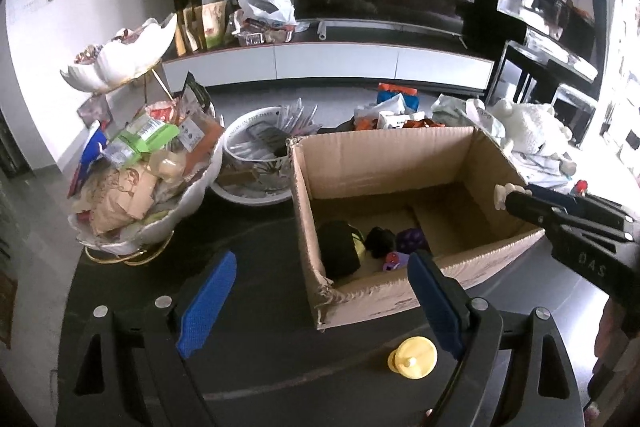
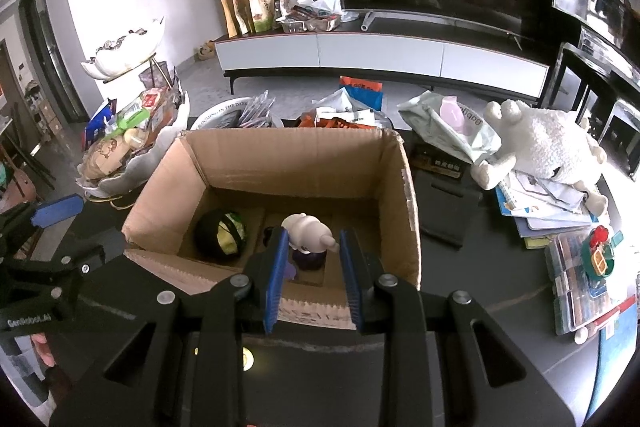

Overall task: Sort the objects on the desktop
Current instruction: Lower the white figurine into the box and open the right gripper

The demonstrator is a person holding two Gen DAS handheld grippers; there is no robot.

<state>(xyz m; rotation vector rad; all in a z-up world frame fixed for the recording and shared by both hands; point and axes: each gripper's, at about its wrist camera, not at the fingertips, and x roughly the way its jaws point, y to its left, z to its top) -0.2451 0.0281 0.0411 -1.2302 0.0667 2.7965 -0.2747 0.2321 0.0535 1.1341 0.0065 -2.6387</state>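
Looking across a living room with a long white TV console at the back, over a dark tabletop [image 1: 248,227] crowded with snack bowls and papers. Facing an open cardboard box [image 1: 400,163] at the centre of both views.

Clenching the right tool [image 2: 314,234] on a small white toy figure [image 2: 306,229], rounded and cream-coloured, with a stubby limb sticking out to the right. Holding it pinched at the pad tips, above the box's interior in the lower centre of the right wrist view. Keeping the left tool [image 1: 324,259] released, blue pads spread wide with nothing between them, over the box's near left corner.

Seeing, down in the box, a black-and-yellow ball [image 2: 220,233], a small black lump [image 1: 380,241] and a purple piece [image 1: 412,239].

Reading "DAS" on the right tool's black body at the right edge of the left wrist view, and what looks like "GenRobot.AI" on the left tool at the lower left of the right wrist view. Making out "IN THE DARK" along the rim of a white bowl [image 2: 216,113] behind the box.

Catching a yellow disc [image 1: 412,357] on the tabletop at the bottom of the left wrist view only. Getting the white plush sheep [image 2: 548,143] and the stack of books beneath it far more fully in the right wrist view, at its right side.
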